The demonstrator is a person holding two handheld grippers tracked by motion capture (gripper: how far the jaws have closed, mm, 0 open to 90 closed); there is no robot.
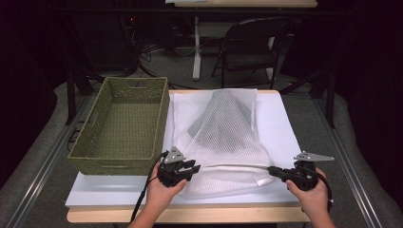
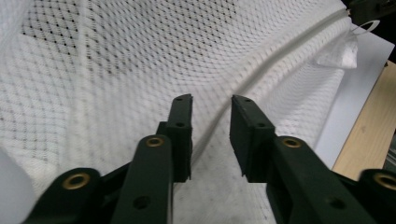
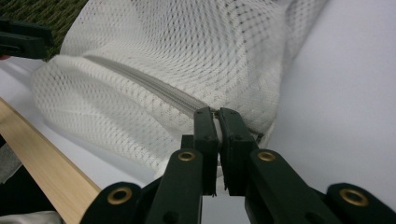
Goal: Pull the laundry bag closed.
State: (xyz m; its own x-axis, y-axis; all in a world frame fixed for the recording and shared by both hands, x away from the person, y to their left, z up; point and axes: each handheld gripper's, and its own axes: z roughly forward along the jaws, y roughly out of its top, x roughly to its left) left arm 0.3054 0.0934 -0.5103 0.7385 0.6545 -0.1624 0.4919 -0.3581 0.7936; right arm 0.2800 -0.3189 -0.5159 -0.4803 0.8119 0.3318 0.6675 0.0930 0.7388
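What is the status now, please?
Left claw open over mesh bag. Right claw shut on zipper end. Basket beside, nothing blocking.

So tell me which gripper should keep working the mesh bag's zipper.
Right. The right gripper is shut on the zipper end of the mesh bag; the left gripper stands open over the mesh.

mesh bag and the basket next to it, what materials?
Mesh bag: white open-weave netting, likely synthetic, matte; dark contents show through, with a zipper along its edge. Basket: olive-green woven fibre, maybe paper cord or seagrass; tight matte ribbing and cut-out handles.
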